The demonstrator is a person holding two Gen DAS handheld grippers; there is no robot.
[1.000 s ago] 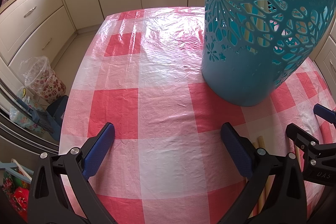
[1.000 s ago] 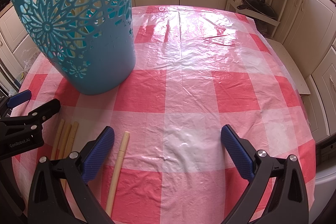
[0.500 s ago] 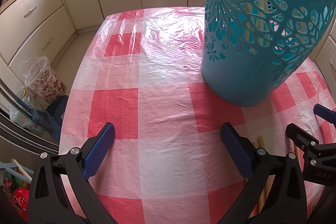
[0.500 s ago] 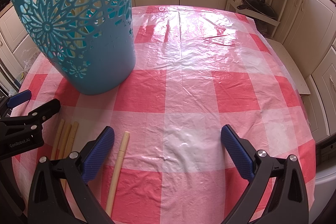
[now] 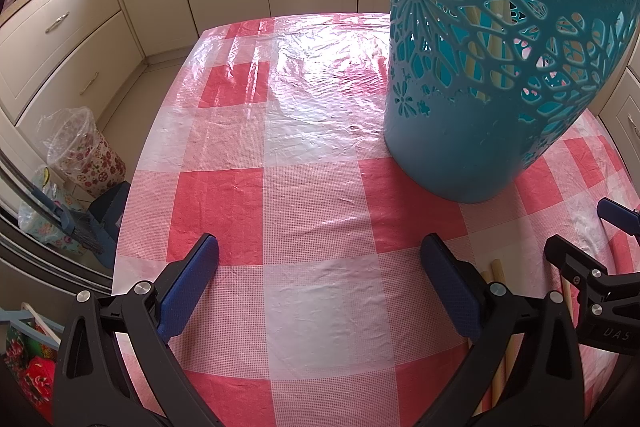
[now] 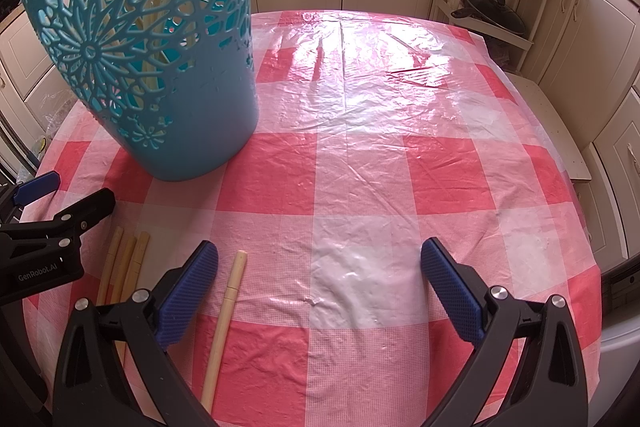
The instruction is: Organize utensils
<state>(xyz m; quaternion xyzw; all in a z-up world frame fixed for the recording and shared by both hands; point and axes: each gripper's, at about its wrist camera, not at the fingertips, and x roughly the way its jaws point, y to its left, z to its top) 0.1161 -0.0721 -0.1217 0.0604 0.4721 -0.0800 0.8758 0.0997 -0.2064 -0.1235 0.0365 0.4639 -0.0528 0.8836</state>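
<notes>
Left wrist: left gripper (image 5: pixel 318 281) is hanging wide apart, empty; nothing is shifting since a second ago. Teal basket (image 5: pixel 480 67) is holding some chopsticks.

Right wrist: right gripper (image 6: pixel 318 283) is gaping too; loose chopsticks (image 6: pixel 226 315) are lying outside on the tablecloth (image 6: pixel 380 167), so sorting is looking unfinished.

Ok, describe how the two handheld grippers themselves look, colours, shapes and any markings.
Both are alike: the left gripper and the right gripper each have two black plastic arms with triangular cut-outs and silver round screw heads, ending in flat blue pads with a fine dotted texture. Seen from the right wrist camera, the left gripper's side carries white "GenRobot.AI" lettering. No cables, hands or sleeves show.
</notes>
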